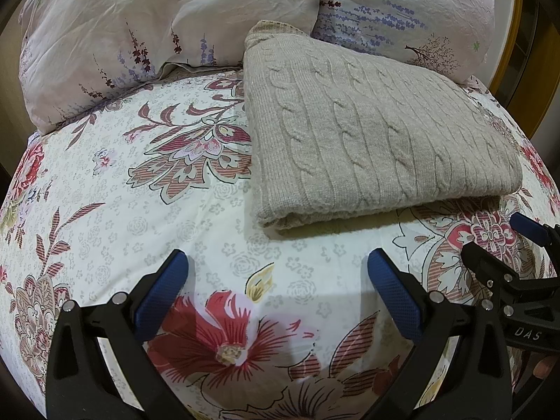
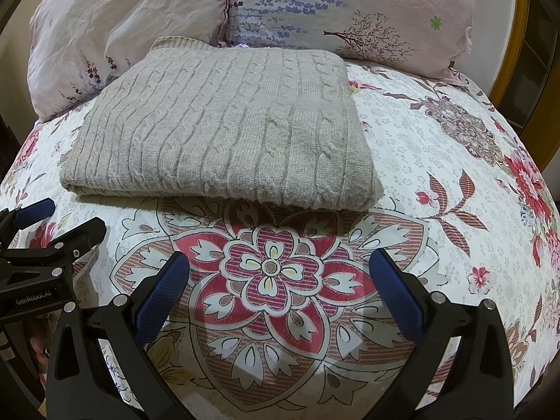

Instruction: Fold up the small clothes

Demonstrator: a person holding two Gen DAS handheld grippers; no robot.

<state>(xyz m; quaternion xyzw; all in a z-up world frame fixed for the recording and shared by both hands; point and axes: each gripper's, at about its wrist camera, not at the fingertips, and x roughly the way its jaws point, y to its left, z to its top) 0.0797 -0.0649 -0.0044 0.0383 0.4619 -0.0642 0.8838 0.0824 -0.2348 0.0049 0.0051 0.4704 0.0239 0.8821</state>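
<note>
We hold a hand-held gripper in each hand above a bed covered in a flower-print bedspread. The left hand-held gripper has its blue-padded fingers spread wide apart with nothing between them, and the right hand-held gripper is spread the same way, also holding nothing. Just beyond both, a beige cable-knit sweater lies flat on the bedspread as a neat rectangle, its doubled edge toward us and its far end resting against two pale floral pillows. Neither gripper touches it. We judge the folding of this garment to be essentially done, with both grippers clear of the cloth. If another fold is wanted, the next move would call for each gripper to close on a near corner of the thick edge and lift evenly, since loose knit layers can slide apart.
</note>
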